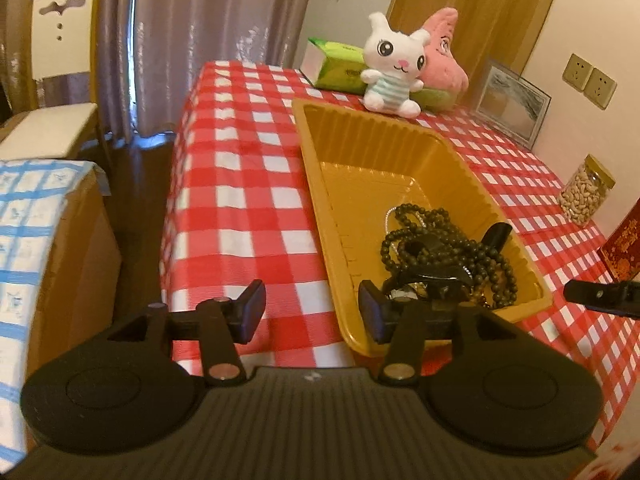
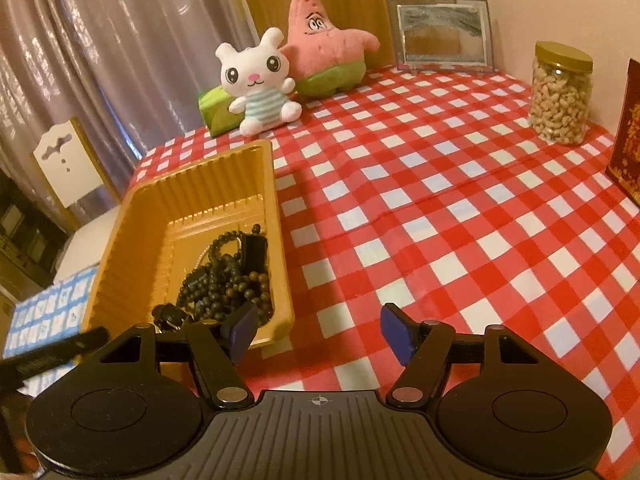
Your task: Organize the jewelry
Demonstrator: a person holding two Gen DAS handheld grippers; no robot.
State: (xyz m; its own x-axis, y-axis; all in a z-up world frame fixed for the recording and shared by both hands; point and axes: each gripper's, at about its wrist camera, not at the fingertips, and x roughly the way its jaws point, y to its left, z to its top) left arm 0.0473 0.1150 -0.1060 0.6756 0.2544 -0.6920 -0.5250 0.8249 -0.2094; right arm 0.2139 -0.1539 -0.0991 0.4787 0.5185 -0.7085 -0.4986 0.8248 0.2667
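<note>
A yellow plastic tray [image 1: 316, 168] [image 2: 132, 224] lies on the red-and-white checked tablecloth [image 1: 248, 208] [image 2: 440, 220]. A heap of dark bead necklaces [image 1: 452, 248] [image 2: 228, 280] fills its near end, mixed with a black strap piece and a thin silver chain. My left gripper [image 1: 312, 312] stands open over the tray's near left rim, nothing between its blue pads. My right gripper [image 2: 316, 332] is open above the cloth just right of the tray's near corner, also empty. The tip of the right gripper shows at the right edge of the left wrist view.
At the table's back stand a white plush rabbit [image 2: 260, 84], a pink star plush [image 2: 324, 44], a green tissue pack [image 1: 340, 64], a picture frame [image 2: 444, 36] and a jar of nuts [image 2: 560, 100]. A red box [image 2: 628, 136] is at the right. A cardboard box [image 1: 52, 248] and chair [image 1: 60, 72] stand left of the table.
</note>
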